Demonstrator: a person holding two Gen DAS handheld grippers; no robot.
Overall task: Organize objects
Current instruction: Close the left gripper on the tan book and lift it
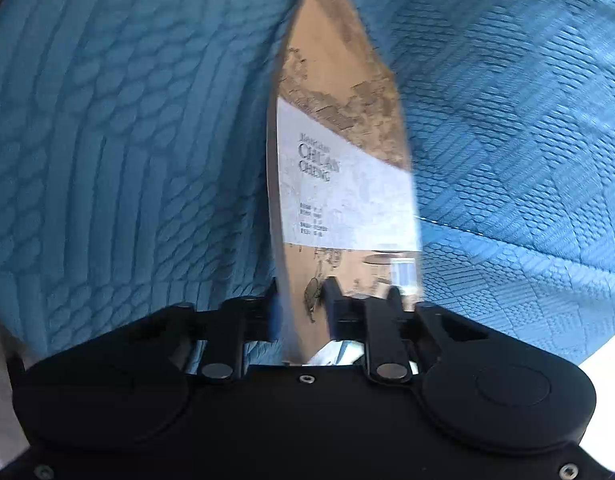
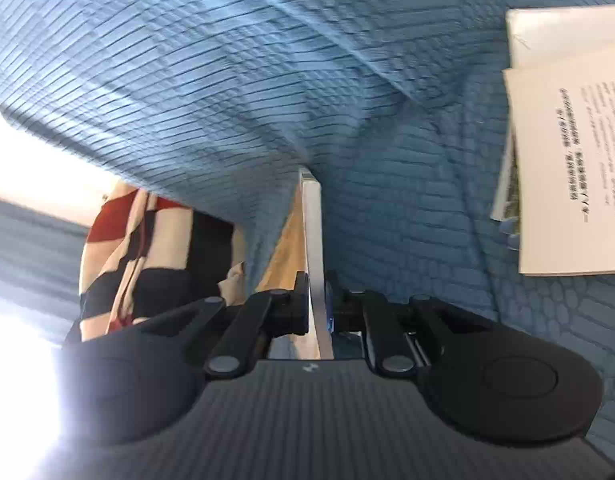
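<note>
In the left wrist view a thin book [image 1: 339, 184] with a tan illustrated cover and a white band of print stands on edge over the blue cloth. My left gripper [image 1: 303, 296] is shut on its near end, one finger on each face. In the right wrist view a book [image 2: 312, 232] shows edge-on, with a pale edge and a tan cover on its left face. My right gripper [image 2: 316, 284] is shut on it. It looks like the same book, but I cannot tell for sure.
A blue textured bedspread [image 2: 227, 100] fills both views, creased around the book. White books or booklets with printed text [image 2: 567, 160] lie at the right. A red, white and black patterned cloth [image 2: 139, 248] sits at the left, with strong glare beyond it.
</note>
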